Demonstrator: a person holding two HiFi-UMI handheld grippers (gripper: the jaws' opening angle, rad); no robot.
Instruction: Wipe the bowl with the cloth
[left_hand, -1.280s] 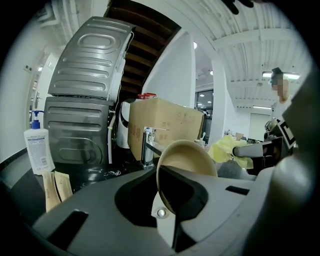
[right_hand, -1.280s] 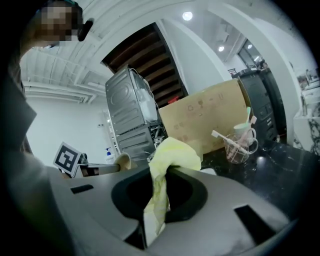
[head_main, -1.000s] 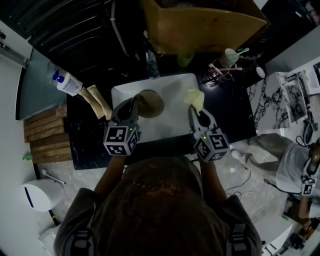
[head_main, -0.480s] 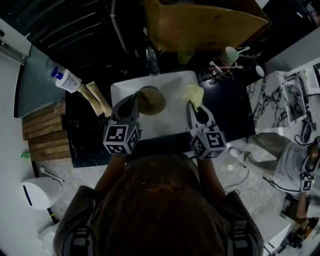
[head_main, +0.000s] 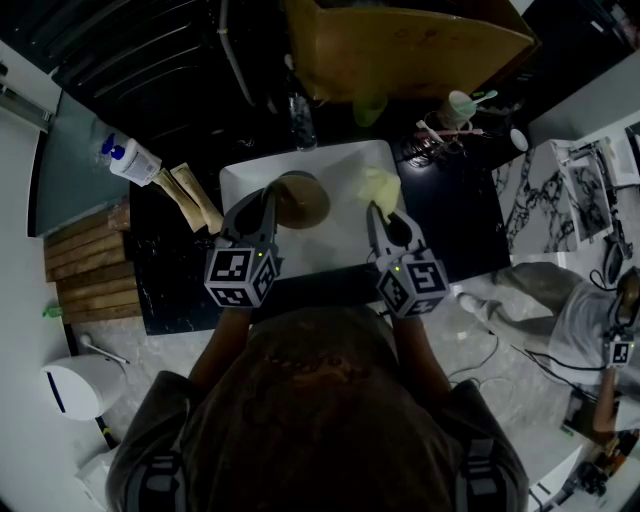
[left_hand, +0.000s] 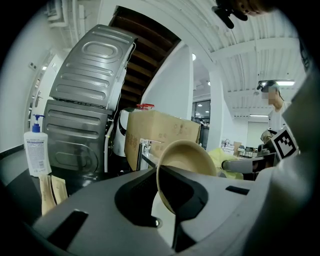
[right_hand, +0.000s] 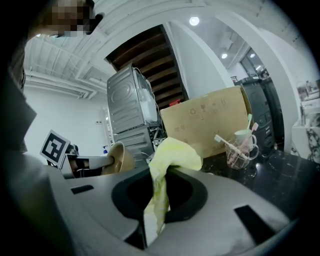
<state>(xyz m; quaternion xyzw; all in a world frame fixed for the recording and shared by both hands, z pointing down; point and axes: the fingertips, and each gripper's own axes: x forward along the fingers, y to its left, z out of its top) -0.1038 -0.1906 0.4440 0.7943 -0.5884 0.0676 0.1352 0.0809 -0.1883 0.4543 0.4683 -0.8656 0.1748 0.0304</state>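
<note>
Two tongs, both clamped: the left tongs (left_hand: 167, 176) pinch the rim of the tan round bowl (left_hand: 189, 156), tilted on its side; the right tongs (right_hand: 156, 197) grip the crumpled yellow cloth (right_hand: 172, 154) (near the bowl, apart), above a white tray (head_main: 340, 242) on the black tabletop (head_main: 462, 222).

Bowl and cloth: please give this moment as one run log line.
left gripper: jaws shut on bowl rim | right gripper: jaws shut on cloth | bowl and cloth: apart | wiping: not yet started
</note>
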